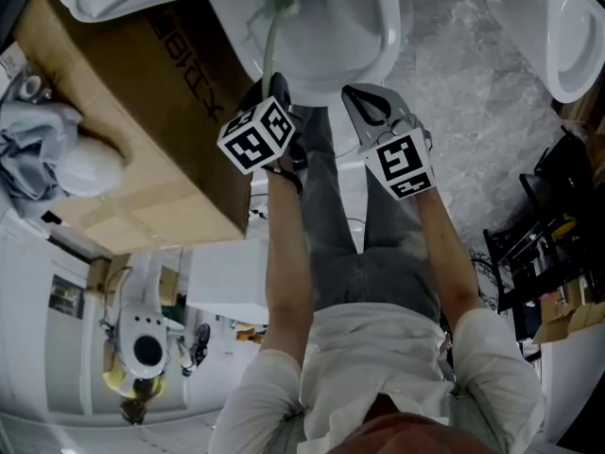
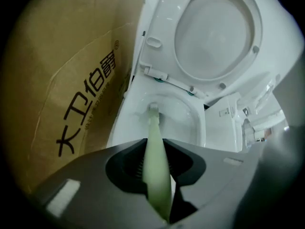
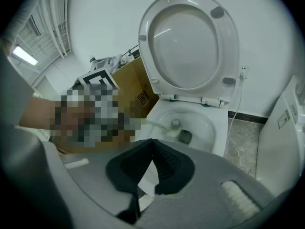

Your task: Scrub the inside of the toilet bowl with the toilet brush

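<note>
A white toilet bowl (image 1: 378, 55) stands ahead with its lid (image 2: 214, 32) raised. My left gripper (image 1: 267, 91) is shut on the pale green handle of the toilet brush (image 1: 274, 26). The brush head (image 2: 152, 109) reaches down inside the bowl (image 2: 188, 116), near the back wall. In the left gripper view the handle (image 2: 156, 161) runs straight out between the jaws. My right gripper (image 1: 359, 95) hovers at the bowl's front rim, to the right of the left one, shut and holding nothing. From the right gripper view (image 3: 152, 141), the brush head (image 3: 175, 124) shows in the bowl (image 3: 207, 123) under the lid (image 3: 188, 46).
A large cardboard box (image 1: 142, 112) stands tight against the toilet's left side, with grey cloth (image 1: 38, 140) on it. A second white toilet (image 1: 577, 36) stands at the far right, across grey marble floor (image 1: 473, 93). A black rack (image 1: 539, 253) stands at the right.
</note>
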`<state>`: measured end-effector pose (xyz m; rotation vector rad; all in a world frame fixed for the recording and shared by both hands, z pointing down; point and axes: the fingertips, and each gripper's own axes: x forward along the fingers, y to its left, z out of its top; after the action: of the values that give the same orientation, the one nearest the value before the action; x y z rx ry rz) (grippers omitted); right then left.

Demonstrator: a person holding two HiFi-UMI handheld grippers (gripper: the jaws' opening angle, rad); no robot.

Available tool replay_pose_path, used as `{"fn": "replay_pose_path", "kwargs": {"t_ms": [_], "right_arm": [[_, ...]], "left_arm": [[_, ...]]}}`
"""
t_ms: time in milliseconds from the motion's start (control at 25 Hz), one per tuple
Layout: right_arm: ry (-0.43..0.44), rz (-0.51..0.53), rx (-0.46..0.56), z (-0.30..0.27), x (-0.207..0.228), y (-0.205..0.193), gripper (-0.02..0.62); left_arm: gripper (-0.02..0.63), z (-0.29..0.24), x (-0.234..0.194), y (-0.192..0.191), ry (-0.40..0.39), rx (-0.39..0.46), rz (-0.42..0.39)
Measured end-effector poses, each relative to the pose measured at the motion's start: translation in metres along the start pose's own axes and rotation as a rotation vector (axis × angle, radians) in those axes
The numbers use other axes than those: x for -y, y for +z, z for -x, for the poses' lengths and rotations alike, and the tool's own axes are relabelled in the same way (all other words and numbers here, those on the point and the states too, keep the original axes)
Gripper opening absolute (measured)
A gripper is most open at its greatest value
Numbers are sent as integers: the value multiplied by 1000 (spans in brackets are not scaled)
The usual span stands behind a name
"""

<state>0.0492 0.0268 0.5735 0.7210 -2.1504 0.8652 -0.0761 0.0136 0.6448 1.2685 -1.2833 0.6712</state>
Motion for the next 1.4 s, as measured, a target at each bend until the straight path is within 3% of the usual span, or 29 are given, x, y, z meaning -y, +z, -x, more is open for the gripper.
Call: {"fn": "replay_pose_path", "kwargs": {"t_ms": [480,760,960,1160,1280,1400], "right_arm": [[54,75,-34,-2,-2,8,3],[63,105,-52,3,11,9,3],[62,113,-63,7,20,8,3],[61,117,-61,9,22,9,3],[56,112,-55,12,24,7,3],[38,103,-50,16,27,4,3]], "left_arm": [[113,-7,47,-16,-147,174,690],[114,-17,63,-11,-272,229,914],[114,-15,75,-11,-347,247,992],[114,-17,91,-11,-387,234,984],[114,-18,101,-15,-394,210,908],[114,-19,110,-22,-382,173,760]]}}
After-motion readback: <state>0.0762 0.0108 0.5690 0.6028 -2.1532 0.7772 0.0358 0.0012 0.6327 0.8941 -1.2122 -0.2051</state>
